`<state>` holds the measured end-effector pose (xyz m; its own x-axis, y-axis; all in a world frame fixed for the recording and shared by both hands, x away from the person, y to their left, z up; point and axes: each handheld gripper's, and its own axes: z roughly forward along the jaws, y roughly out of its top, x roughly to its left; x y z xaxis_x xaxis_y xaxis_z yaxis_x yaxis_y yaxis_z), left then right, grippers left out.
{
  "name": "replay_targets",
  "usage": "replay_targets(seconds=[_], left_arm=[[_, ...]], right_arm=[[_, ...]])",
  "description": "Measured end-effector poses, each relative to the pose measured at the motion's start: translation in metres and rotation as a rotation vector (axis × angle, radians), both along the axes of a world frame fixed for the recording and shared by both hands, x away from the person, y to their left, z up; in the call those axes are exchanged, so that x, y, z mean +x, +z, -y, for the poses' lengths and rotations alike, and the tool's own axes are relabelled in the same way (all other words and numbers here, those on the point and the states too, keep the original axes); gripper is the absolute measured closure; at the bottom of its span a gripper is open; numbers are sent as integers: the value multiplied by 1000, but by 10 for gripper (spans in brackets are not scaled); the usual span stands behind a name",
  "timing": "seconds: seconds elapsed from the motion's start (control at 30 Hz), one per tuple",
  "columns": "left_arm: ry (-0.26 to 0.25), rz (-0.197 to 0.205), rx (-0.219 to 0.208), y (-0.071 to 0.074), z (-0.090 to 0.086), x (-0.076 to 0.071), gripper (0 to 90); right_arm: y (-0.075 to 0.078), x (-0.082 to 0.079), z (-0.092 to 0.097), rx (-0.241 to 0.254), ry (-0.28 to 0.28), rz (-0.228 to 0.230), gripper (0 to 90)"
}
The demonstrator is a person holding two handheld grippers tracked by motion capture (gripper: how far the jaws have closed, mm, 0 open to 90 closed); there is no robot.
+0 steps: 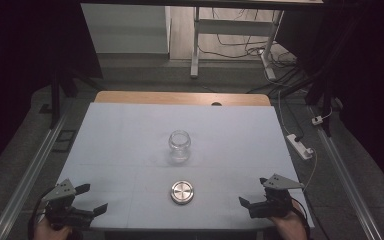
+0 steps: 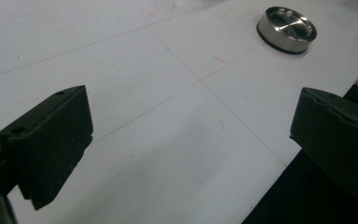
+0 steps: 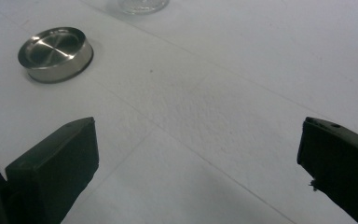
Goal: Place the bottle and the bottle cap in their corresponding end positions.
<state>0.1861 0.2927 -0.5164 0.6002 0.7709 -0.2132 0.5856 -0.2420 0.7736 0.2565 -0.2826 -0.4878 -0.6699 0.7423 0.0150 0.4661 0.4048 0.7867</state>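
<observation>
Both tongs wait wide open at the near table edge; lid and jar untouched.

Nearest, the left tongs (image 1: pixel 91 199) at 7 o'clock and the right tongs (image 1: pixel 254 194) at 5 o'clock hold nothing, jaws spread wide, each well apart from the work. Just beyond, between them, the steel lid (image 1: pixel 182 192) lies flat on the white table (image 1: pixel 115 135). Farther toward 12 o'clock the open glass jar (image 1: pixel 179 146) stands upright at the centre. By my judgement nothing is begun: lifting the lid and seating it on the jar remain.
</observation>
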Motion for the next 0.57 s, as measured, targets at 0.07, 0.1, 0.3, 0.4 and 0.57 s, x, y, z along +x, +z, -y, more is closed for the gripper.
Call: replay_targets(seconds=[0.07, 0.1, 0.3, 0.4, 0.57], left_arm=[[4, -8, 7, -2, -1, -1, 0], [8, -11, 12, -3, -1, -2, 0], [24, -28, 45, -6, -2, -7, 0], [35, -40, 72, -6, -1, -8, 1], [42, -64, 78, -7, -1, -6, 4]], right_arm=[[-2, -2, 3, -2, -11, -5, 0], [-3, -2, 4, -5, -17, -10, 0], [-7, -7, 10, -20, -48, -29, 0], [-8, -8, 11, -27, -59, -43, 0], [-9, -8, 12, -36, -63, -50, 0]])
